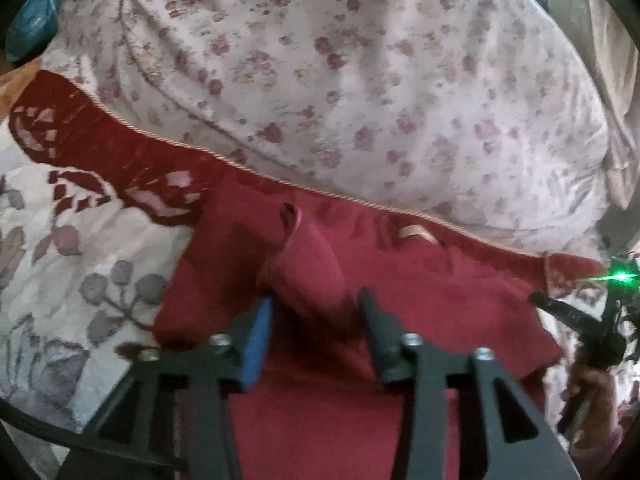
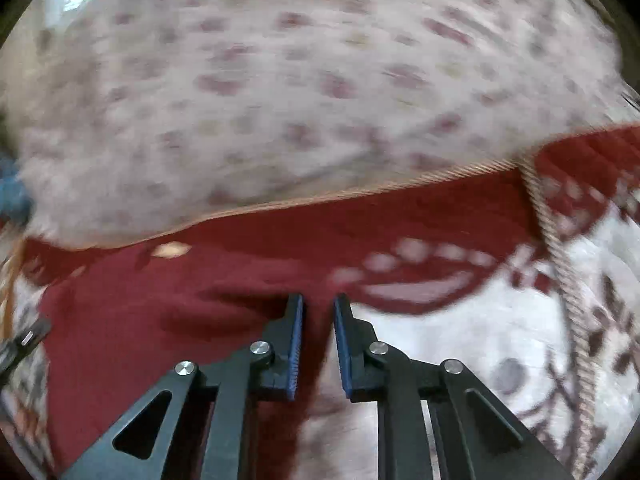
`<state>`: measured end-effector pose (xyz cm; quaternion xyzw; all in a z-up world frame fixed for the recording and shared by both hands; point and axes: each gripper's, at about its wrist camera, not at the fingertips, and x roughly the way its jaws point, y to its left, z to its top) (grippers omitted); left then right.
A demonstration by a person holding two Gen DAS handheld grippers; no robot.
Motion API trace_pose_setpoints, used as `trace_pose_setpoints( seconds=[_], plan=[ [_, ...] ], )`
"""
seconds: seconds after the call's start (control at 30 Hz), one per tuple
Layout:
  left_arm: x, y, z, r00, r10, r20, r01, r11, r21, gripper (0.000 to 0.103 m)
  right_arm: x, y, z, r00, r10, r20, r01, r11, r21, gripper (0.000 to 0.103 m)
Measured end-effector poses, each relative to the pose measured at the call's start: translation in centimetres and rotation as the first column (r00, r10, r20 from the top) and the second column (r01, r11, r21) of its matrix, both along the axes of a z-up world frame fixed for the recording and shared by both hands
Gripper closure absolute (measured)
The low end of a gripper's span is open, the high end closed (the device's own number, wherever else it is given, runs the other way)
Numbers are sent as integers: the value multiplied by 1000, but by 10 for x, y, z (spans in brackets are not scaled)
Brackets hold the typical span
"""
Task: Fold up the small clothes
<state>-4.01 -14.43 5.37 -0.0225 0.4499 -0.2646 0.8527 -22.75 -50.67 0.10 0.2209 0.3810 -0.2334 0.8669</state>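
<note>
A dark red garment [image 1: 328, 360] lies on the patterned bedspread, with a cream neck label [image 1: 416, 234] at its far edge. A raised fold of it [image 1: 308, 264] stands up between the fingers of my left gripper [image 1: 316, 300], whose jaws are open around it; whether they touch the cloth is unclear. In the blurred right wrist view the garment [image 2: 160, 320] lies left of centre. My right gripper [image 2: 318, 300] is open with a narrow gap over the garment's right edge. The right gripper also shows at the right edge of the left wrist view [image 1: 580, 320].
A white bedspread with red border and grey leaf pattern [image 1: 80, 260] covers the bed. A large floral pillow or duvet [image 1: 360, 80] lies just beyond the garment. A twisted cord trim [image 2: 560, 272] runs down the right. A blue object [image 1: 32, 16] sits far left.
</note>
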Motion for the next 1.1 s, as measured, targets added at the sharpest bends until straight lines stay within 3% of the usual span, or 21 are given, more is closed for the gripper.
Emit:
trace_pose_setpoints(
  seconds=[0.1,0.23,0.3,0.33,0.37,0.4,0.47,0.5,0.63,0.8,0.93,0.97,1.03,1.07,1.1],
  plan=[
    [6,2,-7,999,31,-31,-29,997,68,55,-9,-12,-9,999,-22,-43,24,999,44,88],
    [7,17,2,998,63,-21,-63,998,21,38,-34,3,18,998,42,47,-45,997,64,83],
    [8,21,5,996,85,-1,-85,996,6,31,-43,22,28,990,110,84,-116,991,68,61],
    [9,22,5,996,90,1,-90,996,3,31,-43,36,29,984,163,77,-168,984,64,57],
    [10,22,4,996,93,-6,-93,996,6,31,-39,49,27,978,205,44,-207,977,47,57],
    [12,23,2,995,96,-16,-96,995,11,31,-38,65,17,971,236,-45,-237,972,-1,57],
    [13,26,2,995,98,-25,-98,995,9,31,-38,79,-5,960,220,-175,-234,970,-68,57],
    [13,26,3,995,94,-23,-94,996,8,31,-43,82,-12,959,220,-176,-236,969,-74,58],
    [13,24,6,997,71,-9,-71,997,27,31,-65,72,4,983,170,-66,-169,986,9,57],
    [12,21,4,999,40,-5,-40,998,41,30,-72,71,28,989,150,14,-150,989,-1,42],
    [5,8,4,1000,-19,18,16,989,147,31,-60,72,27,987,159,30,-160,987,13,41],
    [4,6,3,999,-30,29,25,988,153,34,-56,67,24,987,161,25,-161,987,17,41],
    [6,4,0,999,-36,22,32,987,157,51,-52,65,21,985,172,20,-173,985,25,40],
    [9,4,-3,999,-35,-1,35,988,149,66,-50,64,20,984,175,20,-175,984,22,39],
    [12,4,-6,999,-34,-19,36,989,141,69,-48,63,20,985,173,20,-173,985,18,38]
  ],
)
